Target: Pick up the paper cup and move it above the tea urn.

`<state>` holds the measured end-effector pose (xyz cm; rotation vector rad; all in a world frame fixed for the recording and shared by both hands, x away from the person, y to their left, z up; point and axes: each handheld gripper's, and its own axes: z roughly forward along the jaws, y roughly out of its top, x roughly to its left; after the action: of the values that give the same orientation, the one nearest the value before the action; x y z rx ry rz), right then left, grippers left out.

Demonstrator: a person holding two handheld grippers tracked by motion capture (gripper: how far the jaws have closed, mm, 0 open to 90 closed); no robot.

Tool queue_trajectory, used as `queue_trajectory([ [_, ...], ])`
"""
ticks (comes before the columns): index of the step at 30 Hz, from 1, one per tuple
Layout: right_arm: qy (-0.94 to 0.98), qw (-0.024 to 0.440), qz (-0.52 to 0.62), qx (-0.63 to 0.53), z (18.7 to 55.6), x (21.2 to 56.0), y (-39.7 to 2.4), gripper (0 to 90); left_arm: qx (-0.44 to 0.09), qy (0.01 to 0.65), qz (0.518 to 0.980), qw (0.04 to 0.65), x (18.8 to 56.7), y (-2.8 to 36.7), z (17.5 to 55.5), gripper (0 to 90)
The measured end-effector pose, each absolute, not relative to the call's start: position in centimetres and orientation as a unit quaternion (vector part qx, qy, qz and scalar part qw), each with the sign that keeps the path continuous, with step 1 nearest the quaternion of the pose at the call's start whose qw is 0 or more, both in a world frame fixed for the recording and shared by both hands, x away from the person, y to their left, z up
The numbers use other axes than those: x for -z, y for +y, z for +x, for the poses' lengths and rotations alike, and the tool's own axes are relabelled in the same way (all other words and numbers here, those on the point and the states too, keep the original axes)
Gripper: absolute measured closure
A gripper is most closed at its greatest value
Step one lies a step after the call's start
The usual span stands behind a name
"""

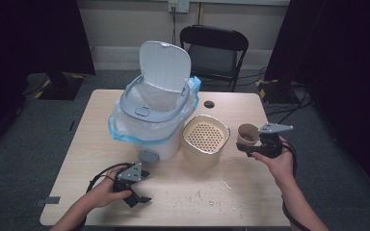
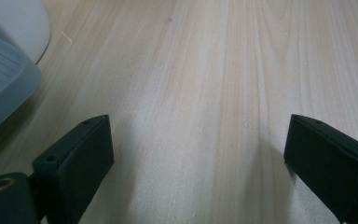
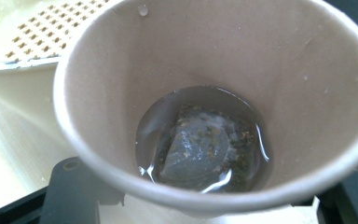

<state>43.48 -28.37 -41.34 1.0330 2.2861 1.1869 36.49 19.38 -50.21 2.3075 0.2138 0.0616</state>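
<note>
- Right gripper (image 1: 256, 146) pinches the paper cup (image 1: 247, 134) by its lower wall, just beside the strainer bowl (image 1: 206, 138).
- Thin, soft, light cup with wet dregs (image 3: 204, 144): probably crushes easily, so grip gently and low.
- Left gripper (image 2: 200, 158) rests on the table (image 2: 205, 70), jaws spread and empty.

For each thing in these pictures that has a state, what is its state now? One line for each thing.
Pedal bin: lid up, blue-edged liner bag fitted inside.
Paper cup: held tilted in the right claw, a little liquid and a tea bag in its bottom.
Strainer container: upright on the table, perforated insert looks empty.
Left claw: open, nothing between its jaws, low over the table.
Folding chair: unfolded, unoccupied.
</note>
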Motion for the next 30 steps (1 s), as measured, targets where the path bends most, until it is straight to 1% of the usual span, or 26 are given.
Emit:
queue_trajectory([
  [17,0.803,0.194,0.376,-0.419,46.0,39.2,-28.3,32.4,-0.024,0.085,0.912,0.400,50.2,19.4,36.5,7.5],
  [30,0.803,0.200,0.371,-0.422,47.3,37.8,-27.0,32.4,-0.024,0.085,0.912,0.400,50.2,19.4,36.5,7.5],
])
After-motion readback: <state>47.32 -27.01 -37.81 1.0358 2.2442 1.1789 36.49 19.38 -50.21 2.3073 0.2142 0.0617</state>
